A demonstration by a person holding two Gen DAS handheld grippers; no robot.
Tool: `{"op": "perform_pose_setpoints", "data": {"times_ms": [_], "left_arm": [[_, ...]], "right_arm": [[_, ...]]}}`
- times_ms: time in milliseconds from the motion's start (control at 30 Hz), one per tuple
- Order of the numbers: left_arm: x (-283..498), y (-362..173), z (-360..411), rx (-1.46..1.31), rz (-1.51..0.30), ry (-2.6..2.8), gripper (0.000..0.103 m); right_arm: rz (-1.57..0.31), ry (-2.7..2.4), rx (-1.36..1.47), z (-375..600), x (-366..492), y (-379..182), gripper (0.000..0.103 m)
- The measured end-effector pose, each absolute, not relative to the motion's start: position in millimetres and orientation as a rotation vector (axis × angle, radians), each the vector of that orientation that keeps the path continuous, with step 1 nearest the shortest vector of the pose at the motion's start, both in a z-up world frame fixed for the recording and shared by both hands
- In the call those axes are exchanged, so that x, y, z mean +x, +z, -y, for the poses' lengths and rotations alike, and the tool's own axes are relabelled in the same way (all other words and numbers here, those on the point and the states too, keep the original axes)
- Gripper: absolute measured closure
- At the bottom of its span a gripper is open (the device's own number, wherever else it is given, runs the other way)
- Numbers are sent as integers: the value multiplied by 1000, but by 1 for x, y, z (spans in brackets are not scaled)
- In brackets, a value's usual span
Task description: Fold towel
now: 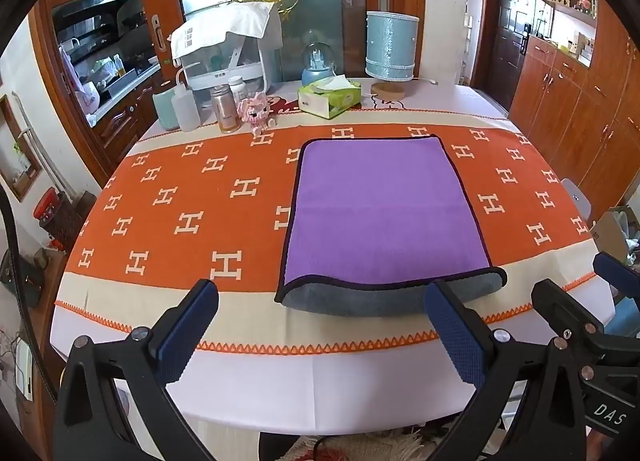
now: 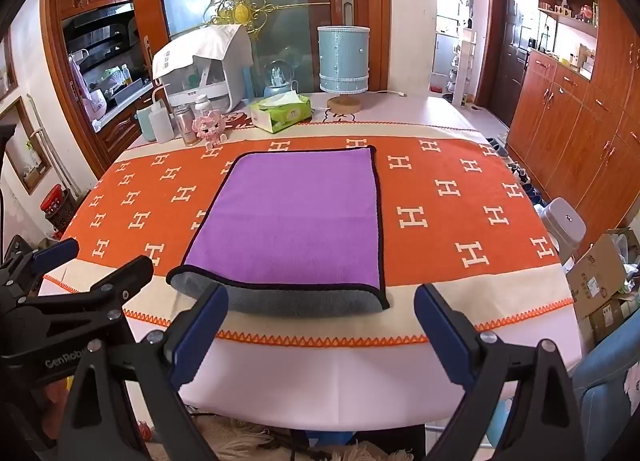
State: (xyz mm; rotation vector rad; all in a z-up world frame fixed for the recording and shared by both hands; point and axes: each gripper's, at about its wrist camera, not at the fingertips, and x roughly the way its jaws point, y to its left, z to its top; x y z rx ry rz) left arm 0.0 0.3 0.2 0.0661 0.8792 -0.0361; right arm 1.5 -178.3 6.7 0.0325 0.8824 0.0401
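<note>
Two grippers, both empty: we hold the left gripper and the right gripper low at the near edge of the desk, each with its jaws wide apart and nothing between them. The purple towel lies flat on the orange runner straight ahead of both pairs of jaws, well short of the clutter at the far end of the desk.

The towel seems to us already doubled once — its near edge is a soft rounded fold showing the grey underside, and that fold sits just beyond our fingertips. In the left view the fold's right end lies just past the right-hand pad; in the right view its left end lies just past the left-hand pad.

So we judge ourselves between folds, with the towel lying free. The next move probably calls for each gripper to go forward to a corner on its own side, close on both layers together — the dark hem marks the edge — and carry them across evenly so the layers do not slide apart.
</note>
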Motion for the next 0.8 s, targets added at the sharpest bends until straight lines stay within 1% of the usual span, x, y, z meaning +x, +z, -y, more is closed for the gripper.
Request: {"op": "perform_pose_setpoints", "data": {"times_ms": [267,300,800], "left_arm": [[-8,3,2,68,-853,-41,1],[0,0,-1,60,-886,-40,1],[1,-1,0,60,-885,-41,1]], "right_arm": [[-879,39,31,178,1,7,8],[-878,39,30,178,1,7,8],[-883,40,33,177,1,7,8]]}}
